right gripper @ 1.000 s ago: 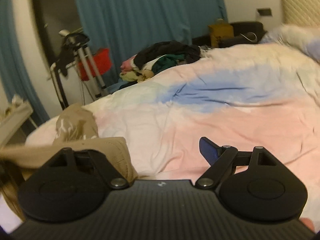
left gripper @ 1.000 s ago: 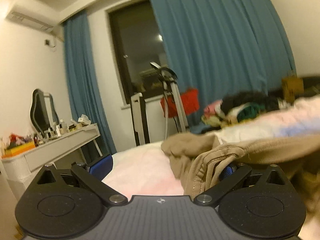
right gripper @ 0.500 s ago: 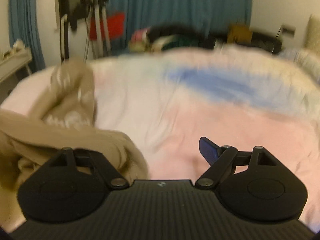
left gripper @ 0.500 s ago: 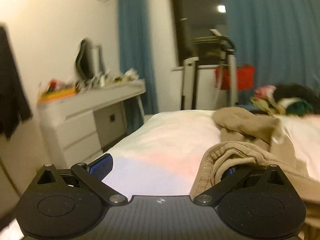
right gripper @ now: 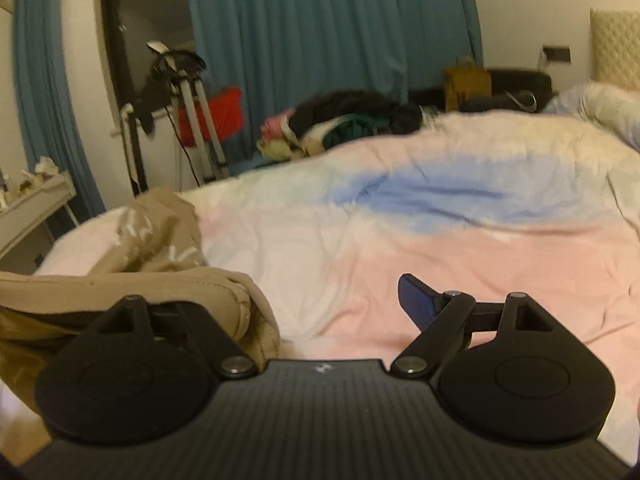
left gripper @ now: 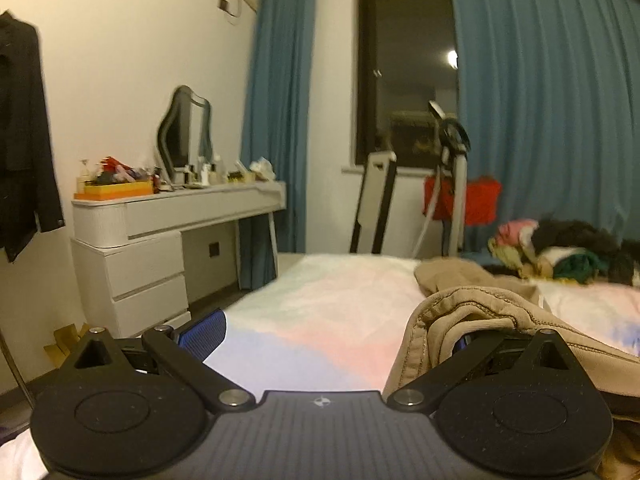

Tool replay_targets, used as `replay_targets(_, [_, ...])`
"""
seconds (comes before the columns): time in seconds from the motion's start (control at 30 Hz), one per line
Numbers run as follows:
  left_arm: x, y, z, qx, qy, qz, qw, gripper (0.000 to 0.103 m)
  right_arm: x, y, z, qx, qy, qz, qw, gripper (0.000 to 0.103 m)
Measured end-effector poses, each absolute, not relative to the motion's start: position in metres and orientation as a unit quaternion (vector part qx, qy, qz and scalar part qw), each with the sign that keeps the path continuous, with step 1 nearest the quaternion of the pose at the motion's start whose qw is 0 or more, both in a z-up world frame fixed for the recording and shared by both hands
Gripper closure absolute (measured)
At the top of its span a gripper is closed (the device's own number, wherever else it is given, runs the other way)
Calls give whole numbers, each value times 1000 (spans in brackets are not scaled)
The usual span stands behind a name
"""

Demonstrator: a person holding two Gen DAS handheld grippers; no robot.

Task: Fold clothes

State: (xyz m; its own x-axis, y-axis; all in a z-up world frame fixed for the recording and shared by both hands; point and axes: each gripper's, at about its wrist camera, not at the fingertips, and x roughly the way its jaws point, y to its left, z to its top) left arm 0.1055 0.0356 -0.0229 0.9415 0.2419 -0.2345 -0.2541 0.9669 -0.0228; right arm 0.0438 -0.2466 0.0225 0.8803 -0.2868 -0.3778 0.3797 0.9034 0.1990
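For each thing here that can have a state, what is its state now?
left tongs: open, tan cloth draped over one finger
right tongs: open, cloth over one finger
tan garment: bunched, not folded
curtains: partly drawn, window uncovered
clothes pile: heaped, unfolded
dresser drawers: closed

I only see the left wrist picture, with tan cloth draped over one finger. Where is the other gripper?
Observer: The right gripper is at the same tan garment, which is draped over its left finger.
Operator: Has it clamped the cloth?
Observer: No. Its jaws stand wide apart, and the bare blue pad hangs over the pink duvet.
Operator: What lies further up the bed?
Observer: A quilted headboard stands at the far right.
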Motion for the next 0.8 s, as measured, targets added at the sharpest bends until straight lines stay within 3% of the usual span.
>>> replay_targets(0.33, [50,82,37,-66,50,126,989,0,8,-218,85,92,64,-138,984,21])
replay_targets(0.8, [-6,84,305,-41,-143,91,985,0,-38,-231,333,102,-109,-72,986,21])
